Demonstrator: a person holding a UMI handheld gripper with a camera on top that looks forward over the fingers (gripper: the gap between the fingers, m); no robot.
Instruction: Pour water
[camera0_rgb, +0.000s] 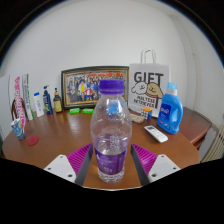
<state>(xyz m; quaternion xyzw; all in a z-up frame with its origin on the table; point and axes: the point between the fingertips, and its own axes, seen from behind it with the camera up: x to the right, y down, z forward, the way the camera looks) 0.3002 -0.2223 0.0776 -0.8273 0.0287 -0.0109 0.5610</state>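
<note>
A clear plastic water bottle (111, 135) with a purple cap and purple label stands upright on the brown wooden table (60, 135), about half full. It sits between the fingers of my gripper (111, 158). The magenta pads (74, 157) meet the bottle's sides left and right with no gap showing, so the gripper is shut on it. The bottle's base is down at the table surface; I cannot tell whether it is lifted.
Behind the bottle are a white "GIFT" paper bag (148, 85), a blue detergent jug (170, 108) and a framed picture (88, 87). Several small bottles and tubes (38, 102) line the back left. A flat white box (155, 132) lies to the right.
</note>
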